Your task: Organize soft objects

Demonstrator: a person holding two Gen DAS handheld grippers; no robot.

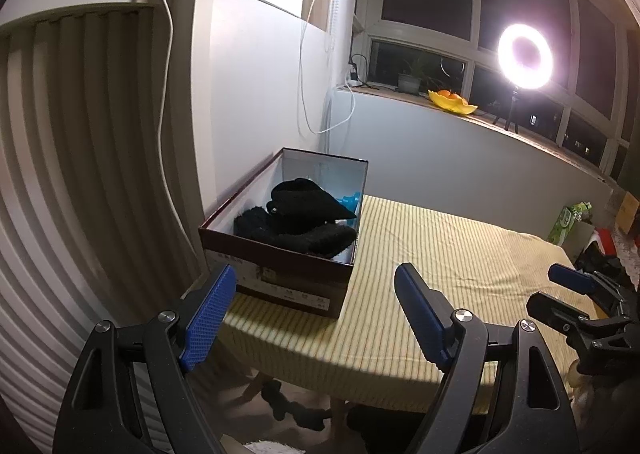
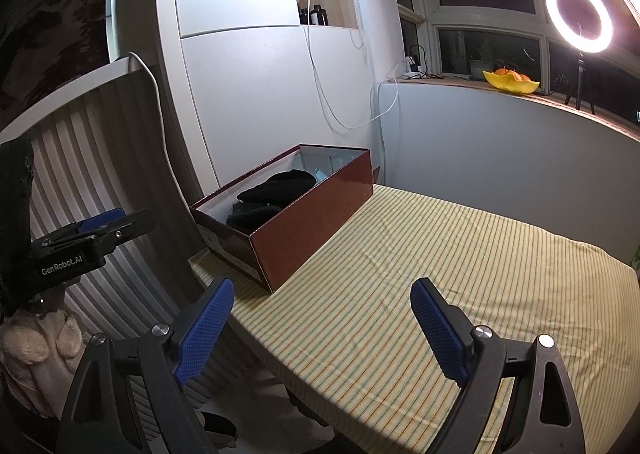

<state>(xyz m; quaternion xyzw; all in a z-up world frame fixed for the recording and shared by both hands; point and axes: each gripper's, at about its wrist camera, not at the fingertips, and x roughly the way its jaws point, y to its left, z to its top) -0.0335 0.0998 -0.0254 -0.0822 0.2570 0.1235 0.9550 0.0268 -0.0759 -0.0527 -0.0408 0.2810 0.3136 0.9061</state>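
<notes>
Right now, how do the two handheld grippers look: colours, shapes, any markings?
Both are alike. The left gripper and right gripper have black angular frames with triangular cut-outs, silver round bolts and blue textured finger pads. White "GenRobot.AI" lettering marks the left one.

striped tabletop (image 2: pixel 460 254) lies open right of the shoebox (image 2: pixel 316 221); wall (image 2: pixel 260 93) blocks its far side.

Left wrist view looks from the desk's (image 1: pixel 440 254) near-left edge toward the shoe box (image 1: pixel 280 274), close ahead, and the window corner. Right wrist view sits further right and back, facing the same corner. Both share the box, striped desk and ring light (image 2: pixel 579 15).
</notes>
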